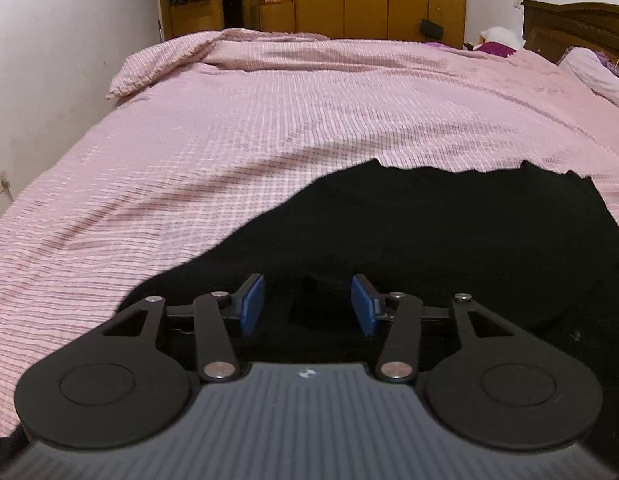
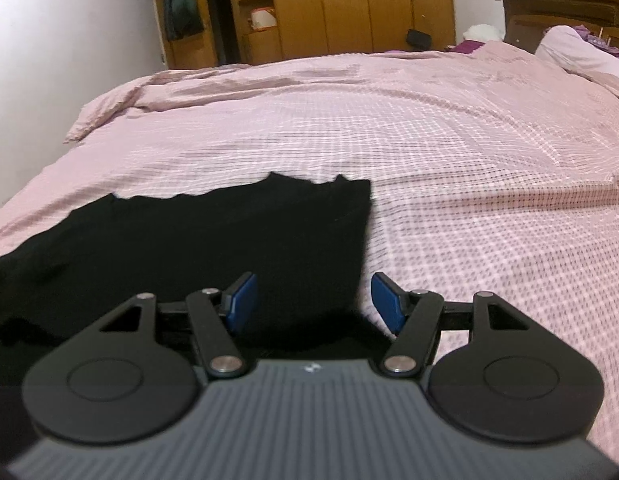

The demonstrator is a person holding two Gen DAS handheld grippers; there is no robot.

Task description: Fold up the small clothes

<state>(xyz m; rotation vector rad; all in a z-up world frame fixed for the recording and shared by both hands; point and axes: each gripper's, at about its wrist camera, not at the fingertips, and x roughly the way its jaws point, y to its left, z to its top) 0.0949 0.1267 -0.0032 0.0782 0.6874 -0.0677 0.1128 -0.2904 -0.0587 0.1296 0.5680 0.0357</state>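
1. The black knit garment point(image 1: 449, 240) lies flat near the near edge of the pink checked bedspread point(image 1: 289, 120).
2. Left gripper point(image 1: 308, 304) and right gripper point(image 2: 313, 306): jaws apart, gripping nothing.
3. Judged status: one fold possibly laid; further folds remain.

One black garment point(image 1: 429, 232) on one bed point(image 1: 269, 120) — two grippers, left point(image 1: 308, 305) and right point(image 2: 314, 304), two blue-padded fingers point(image 1: 251, 304) each.
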